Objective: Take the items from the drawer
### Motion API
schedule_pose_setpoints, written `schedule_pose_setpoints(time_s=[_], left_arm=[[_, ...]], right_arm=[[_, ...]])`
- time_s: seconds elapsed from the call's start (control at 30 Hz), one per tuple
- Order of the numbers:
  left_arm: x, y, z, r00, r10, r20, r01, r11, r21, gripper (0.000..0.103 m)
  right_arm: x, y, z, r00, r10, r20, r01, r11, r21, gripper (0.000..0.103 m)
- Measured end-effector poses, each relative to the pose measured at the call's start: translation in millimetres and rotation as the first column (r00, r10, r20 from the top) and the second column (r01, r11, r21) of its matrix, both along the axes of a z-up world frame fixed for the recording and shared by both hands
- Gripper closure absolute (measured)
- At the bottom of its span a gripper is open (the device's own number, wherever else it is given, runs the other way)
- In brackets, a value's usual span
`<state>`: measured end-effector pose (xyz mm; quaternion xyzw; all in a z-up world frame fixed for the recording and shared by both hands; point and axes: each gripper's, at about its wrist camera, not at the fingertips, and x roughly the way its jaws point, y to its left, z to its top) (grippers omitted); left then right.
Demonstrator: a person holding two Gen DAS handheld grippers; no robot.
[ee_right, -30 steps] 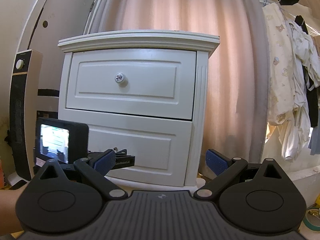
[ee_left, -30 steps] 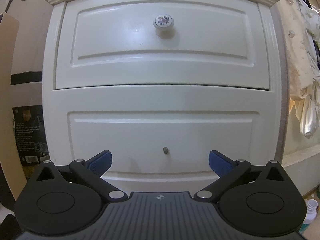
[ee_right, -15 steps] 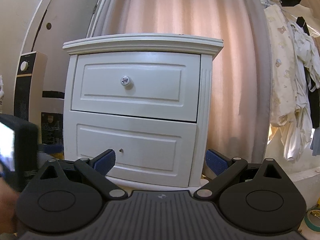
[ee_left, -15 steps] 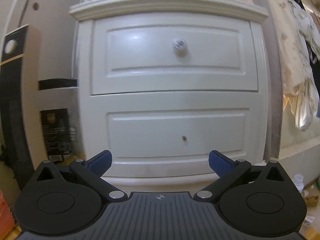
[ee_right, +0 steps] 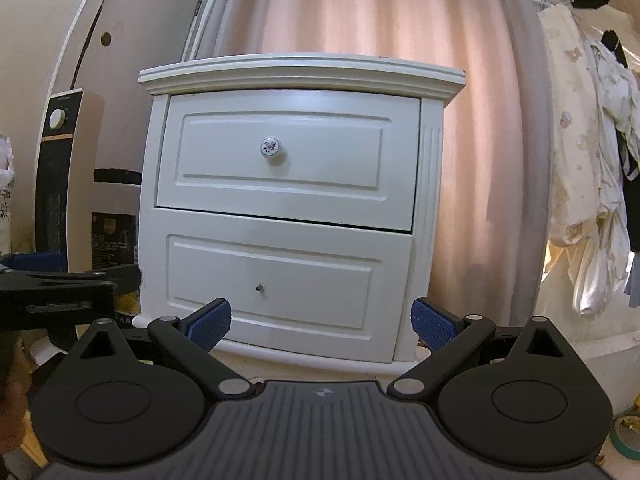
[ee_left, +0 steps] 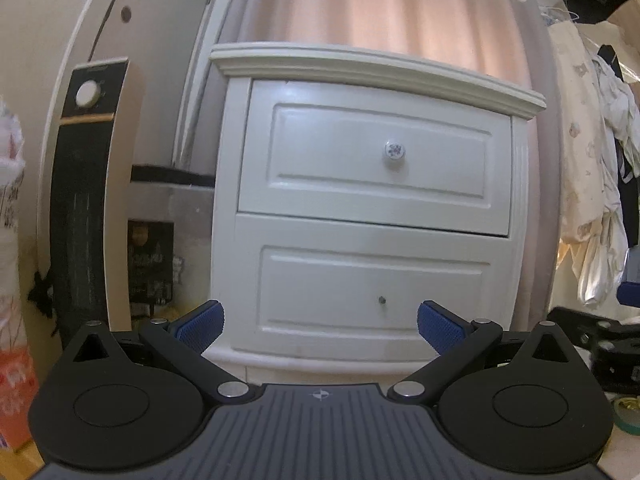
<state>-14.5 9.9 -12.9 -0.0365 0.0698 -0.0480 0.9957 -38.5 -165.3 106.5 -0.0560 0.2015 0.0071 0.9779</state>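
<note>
Step in hand, as judged: the approach to the nightstand, both drawers shut and nothing yet taken out; the items are unseen, presumably inside. The top drawer carries a round floral knob; the bottom drawer shows only a small stud where a knob would sit; the top one is therefore the likelier to open, though the task does not say which.

To do it well: bring one gripper level with the knob, jaws either side of it and square to the drawer front; close behind the knob's head, not on its face, so the pads do not slip off the glazed surface; pull straight out along the drawer's run, since the top drawer's lower edge sits slightly askew and may bind if dragged sideways; keep the other gripper free for reaching in.

Pose: the left gripper faces the nightstand from its left, held low and well apart from it, jaws wide and holding nothing; the right gripper faces it more squarely, likewise low and well apart, jaws wide and empty; the two are side by side, each showing at the edge of the other's view; neither touches anything
</note>
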Motion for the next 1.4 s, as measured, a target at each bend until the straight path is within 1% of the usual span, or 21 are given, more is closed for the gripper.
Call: schedule_pose_setpoints(time_s=[0.17, 0.47, 0.87, 1.0, 1.4], left_arm=[[-3.0, 5.2, -4.4, 1.000, 0.022, 0.003, -0.022, 1.000, 0.016, 0.000], [-3.8, -2.9, -4.3, 1.000, -0.004, 0.012, 0.003, 0.997, 0.074, 0.000], [2.5, -5.0, -5.1, 1.000, -0.003, -0.016, 0.004, 0.999, 0.050, 0.000], [3.8, -8.3, -6.6, 1.000, 0.011, -0.022, -0.009, 0.998, 0.063, 0.000], [3.8, -9.6, -8.3, 1.000, 0.016, -0.025, -0.014, 0.998, 0.069, 0.000]], right_arm=[[0.8, 7.1, -3.6, 1.000, 0.012, -0.002, -0.012, 1.000, -0.001, 0.000], [7.3, 10.4, -8.3, 1.000, 0.024, -0.012, -0.024, 0.999, 0.021, 0.000], [10.3, 10.5, -8.4, 0.999, 0.038, -0.019, -0.038, 0.999, 0.008, 0.000], [10.1, 10.6, -8.8, 0.999, 0.039, -0.019, -0.039, 0.999, 0.007, 0.000], [11.2, 10.5, -11.1, 0.999, 0.044, -0.026, -0.044, 0.999, 0.010, 0.000]])
